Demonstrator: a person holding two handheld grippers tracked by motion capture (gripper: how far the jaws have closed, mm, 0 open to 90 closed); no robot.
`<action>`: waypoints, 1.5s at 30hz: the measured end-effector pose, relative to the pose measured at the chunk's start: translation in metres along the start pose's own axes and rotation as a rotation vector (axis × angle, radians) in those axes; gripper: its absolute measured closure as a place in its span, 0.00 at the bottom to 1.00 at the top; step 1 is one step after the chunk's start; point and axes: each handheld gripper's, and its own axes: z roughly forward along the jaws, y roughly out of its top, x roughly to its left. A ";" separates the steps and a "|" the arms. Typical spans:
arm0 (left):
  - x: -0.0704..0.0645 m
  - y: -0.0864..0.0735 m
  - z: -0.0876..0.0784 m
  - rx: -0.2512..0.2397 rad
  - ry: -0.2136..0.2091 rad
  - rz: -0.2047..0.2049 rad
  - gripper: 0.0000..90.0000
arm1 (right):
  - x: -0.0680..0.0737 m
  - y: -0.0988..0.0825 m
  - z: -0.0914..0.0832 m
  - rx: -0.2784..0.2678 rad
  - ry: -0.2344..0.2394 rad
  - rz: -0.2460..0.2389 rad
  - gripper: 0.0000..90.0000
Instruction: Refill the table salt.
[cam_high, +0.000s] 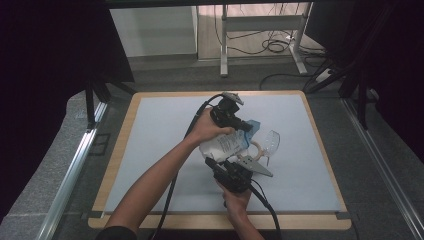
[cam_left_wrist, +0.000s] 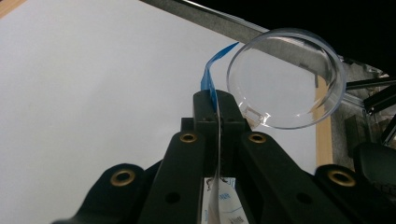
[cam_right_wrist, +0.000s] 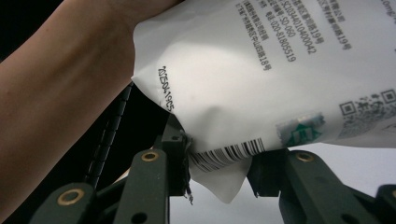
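Claws, two, grip one pouch (cam_high: 223, 145); one glass (cam_high: 270, 141) beside.

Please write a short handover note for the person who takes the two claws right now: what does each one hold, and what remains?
Left claw: shut on the blue top edge of the white pouch.
Right claw: closed on the pouch's bottom corner, beside the barcode.
The pouch is held up over the white mat, tilted toward a clear wine glass close beside it.
Done: pouch lifted and gripped at both ends.
Left, probably: pour into the glass; no contents visible in it yet.
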 end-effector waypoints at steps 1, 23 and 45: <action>0.000 0.000 0.000 -0.002 -0.002 -0.003 1.00 | 0.000 0.000 0.000 -0.002 -0.001 0.002 0.72; 0.000 0.001 0.003 0.010 0.004 -0.012 1.00 | -0.001 0.001 0.000 0.006 -0.003 0.004 0.72; 0.000 0.004 0.003 0.027 0.007 -0.007 1.00 | -0.001 0.001 0.000 -0.004 -0.002 0.017 0.72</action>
